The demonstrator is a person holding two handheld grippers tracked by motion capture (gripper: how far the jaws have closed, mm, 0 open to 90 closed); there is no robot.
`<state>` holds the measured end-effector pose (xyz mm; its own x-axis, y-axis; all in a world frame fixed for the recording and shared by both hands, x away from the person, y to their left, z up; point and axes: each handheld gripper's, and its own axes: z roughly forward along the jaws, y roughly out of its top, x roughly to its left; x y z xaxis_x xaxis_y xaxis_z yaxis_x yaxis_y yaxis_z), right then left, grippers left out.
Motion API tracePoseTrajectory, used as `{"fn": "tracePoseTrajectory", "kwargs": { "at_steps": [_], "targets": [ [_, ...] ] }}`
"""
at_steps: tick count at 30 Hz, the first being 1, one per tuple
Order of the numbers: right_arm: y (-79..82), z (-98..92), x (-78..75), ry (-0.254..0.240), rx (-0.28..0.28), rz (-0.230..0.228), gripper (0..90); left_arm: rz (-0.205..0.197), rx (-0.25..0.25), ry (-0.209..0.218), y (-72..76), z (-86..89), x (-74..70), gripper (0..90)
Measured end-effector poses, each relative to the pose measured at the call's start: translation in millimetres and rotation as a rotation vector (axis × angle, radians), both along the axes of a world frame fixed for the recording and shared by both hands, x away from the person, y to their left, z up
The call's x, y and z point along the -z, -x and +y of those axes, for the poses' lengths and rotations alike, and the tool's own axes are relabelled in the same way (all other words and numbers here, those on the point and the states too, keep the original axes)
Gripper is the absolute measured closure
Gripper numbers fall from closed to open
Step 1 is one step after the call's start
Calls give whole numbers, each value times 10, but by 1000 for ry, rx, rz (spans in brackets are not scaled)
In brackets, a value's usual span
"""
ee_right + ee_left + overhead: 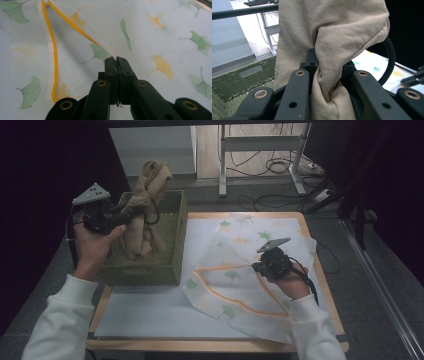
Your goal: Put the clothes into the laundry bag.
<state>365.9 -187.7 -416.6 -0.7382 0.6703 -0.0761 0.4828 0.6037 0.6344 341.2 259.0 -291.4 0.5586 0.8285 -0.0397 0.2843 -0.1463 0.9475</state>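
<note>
A beige garment [148, 205] hangs bunched above the green woven basket [170, 265] at the table's left, its lower part reaching down inside. My left gripper [134, 213] is shut on the garment [329, 50], whose folds are pinched between the black jaws of the left gripper [328, 71]. On the right lies a white mesh laundry bag [235, 270] printed with green and orange leaves, with an orange-trimmed opening [240, 292]. My right gripper [257, 267] is shut on the bag's edge; in the right gripper view the right gripper [116, 60] pinches the mesh bag [155, 35] by the orange trim [53, 57].
A white sheet [150, 312] covers the wooden table [327, 290]. Behind the table stand a metal desk frame [260, 145] and loose cables [280, 167] on the floor. Dark space lies to both sides.
</note>
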Motion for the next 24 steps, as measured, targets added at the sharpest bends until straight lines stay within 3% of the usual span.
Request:
{"fn": "tracePoseTrajectory", "kwargs": {
  "at_steps": [7, 10, 24],
  "targets": [
    [0, 3, 2, 0, 0, 1, 866, -14, 17, 2, 83, -37, -4, 753],
    [-1, 3, 3, 1, -1, 1, 866, -9, 43, 33, 112, -50, 0, 753],
    [-1, -2, 6, -1, 3, 1, 866, -13, 118, 31, 229, -202, 49, 753]
  ]
}}
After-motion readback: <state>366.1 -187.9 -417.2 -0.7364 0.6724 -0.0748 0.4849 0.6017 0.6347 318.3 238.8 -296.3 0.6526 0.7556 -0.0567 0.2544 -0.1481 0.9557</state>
